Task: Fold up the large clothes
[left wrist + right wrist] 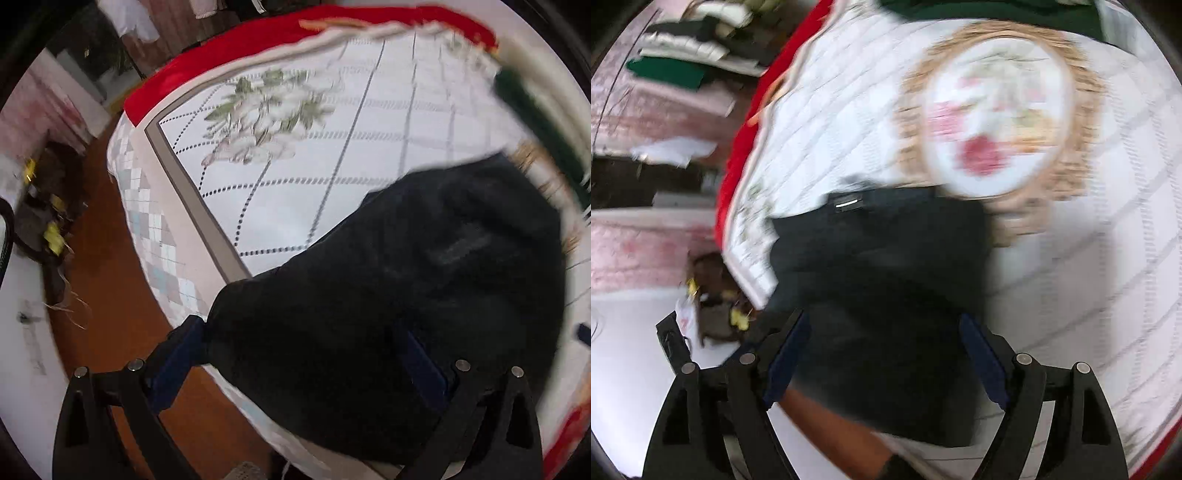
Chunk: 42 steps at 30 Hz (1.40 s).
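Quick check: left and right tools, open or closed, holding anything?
Left tool: open, fingers spread around the dark garment, not clamped.
Right tool: open, dark garment between its fingers, not clamped.

Garment (388,295): black, plain. Bed cover (295,192): white, grey dotted diamond lines, green-and-white flower print; red blanket (229,51) along its edge. Round motif (997,118): pink and red flowers, tan border. Floor (110,280): brown.

Dark garment (388,295): matt black cloth, soft. Quilt (295,177) under it: white stitched cloth, printed flowers. Red blanket (207,62) along quilt's far edge: fuzzy cloth. Floor (110,266) beside quilt: smooth brown, slight sheen. Gripper fingers (982,358): matt black plastic, metal pins.
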{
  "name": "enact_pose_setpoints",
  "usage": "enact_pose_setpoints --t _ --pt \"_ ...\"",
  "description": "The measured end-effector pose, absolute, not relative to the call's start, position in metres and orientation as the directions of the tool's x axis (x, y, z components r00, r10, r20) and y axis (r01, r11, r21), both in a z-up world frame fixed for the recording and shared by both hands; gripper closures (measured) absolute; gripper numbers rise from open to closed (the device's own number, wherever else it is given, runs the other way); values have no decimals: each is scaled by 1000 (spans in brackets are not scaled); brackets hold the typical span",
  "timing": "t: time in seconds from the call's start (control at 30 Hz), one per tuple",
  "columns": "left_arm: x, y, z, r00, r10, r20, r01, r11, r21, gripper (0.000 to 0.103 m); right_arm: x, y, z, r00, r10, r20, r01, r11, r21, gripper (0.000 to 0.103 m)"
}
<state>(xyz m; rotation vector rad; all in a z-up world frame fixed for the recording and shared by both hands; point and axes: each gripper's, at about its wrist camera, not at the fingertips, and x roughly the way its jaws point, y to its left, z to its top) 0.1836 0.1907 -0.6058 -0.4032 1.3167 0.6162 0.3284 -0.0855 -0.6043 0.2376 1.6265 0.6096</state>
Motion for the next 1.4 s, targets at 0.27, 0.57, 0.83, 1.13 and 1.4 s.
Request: enact_pose_setpoints --t 0.27,0.57,0.83,1.13,1.4 --pt "189 196 -623 132 166 -977 -636 771 45 0 346 -84 -736 -428 760 -490 29 553 833 12" --pt "208 182 -601 141 259 -956 -592 796 128 0 326 -90 -711 -263 794 -549 98 588 803 42" --pt "238 125 -549 272 217 -937 -548 836 34 0 287 -247 -674 -40 656 -754 297 728 618 19" --pt "263 76 -579 271 165 -948 -484 875 14 0 322 -289 -574 87 585 -806 136 795 592 22" --pt "249 87 -609 227 181 -957 -517 855 39 0 375 -161 -618 -159 525 -836 -52 841 538 95"
